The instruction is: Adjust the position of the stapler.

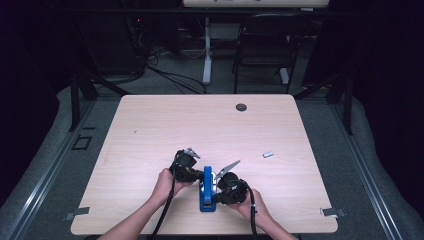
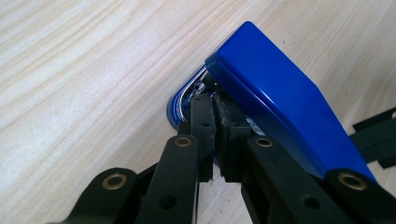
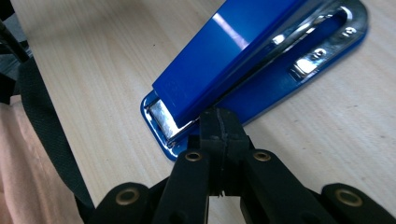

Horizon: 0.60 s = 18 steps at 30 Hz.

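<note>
Table (image 1: 150, 130): light wood-grain top, seen from above in the high view, with a small dark round fitting (image 1: 241, 107) near its far edge.

Stapler (image 1: 207, 189): blue, lying flat on the table near the person's edge, between the two grippers. Its top arm is slightly raised, showing the metal magazine and base plate in the right gripper view (image 3: 261, 60).

Left gripper (image 1: 186, 166): on the stapler's left side. In the left gripper view its jaws stand together, with their tips at one end of the stapler (image 2: 275, 102), at the gap under the blue top. Whether anything is pinched there cannot be told.

Right gripper (image 1: 227, 187): on the stapler's right side. Jaws together, tips against the stapler's side edge.

Small pale oblong object (image 1: 269, 154): lies alone on the table, well apart to the right
</note>
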### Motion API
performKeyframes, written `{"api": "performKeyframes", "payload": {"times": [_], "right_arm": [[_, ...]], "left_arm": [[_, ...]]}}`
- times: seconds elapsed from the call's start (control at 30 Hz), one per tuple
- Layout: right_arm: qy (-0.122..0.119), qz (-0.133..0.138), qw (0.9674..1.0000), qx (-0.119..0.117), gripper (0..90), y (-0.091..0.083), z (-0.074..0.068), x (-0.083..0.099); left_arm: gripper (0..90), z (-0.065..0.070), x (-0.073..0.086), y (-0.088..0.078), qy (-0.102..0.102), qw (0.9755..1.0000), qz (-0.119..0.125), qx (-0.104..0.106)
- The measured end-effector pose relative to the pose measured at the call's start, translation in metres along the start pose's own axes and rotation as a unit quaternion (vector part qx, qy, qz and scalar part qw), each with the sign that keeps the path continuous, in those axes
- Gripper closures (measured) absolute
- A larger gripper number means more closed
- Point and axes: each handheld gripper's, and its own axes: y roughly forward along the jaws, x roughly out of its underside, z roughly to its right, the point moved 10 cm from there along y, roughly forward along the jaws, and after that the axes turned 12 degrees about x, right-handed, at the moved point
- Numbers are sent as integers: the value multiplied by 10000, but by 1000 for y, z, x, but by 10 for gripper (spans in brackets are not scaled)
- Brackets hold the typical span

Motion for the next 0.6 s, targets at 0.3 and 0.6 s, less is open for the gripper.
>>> {"api": "performKeyframes", "payload": {"times": [0.3, 0.6], "right_arm": [[3, 39, 10000, 26, 895, -6, 4, -2], [204, 49, 9994, 283, 835, -22, 27, -4]], "left_arm": [[726, -6, -1, -9, -268, 9996, 38, -75], [407, -10, -8, -26, -750, 9959, 427, -280]]}}
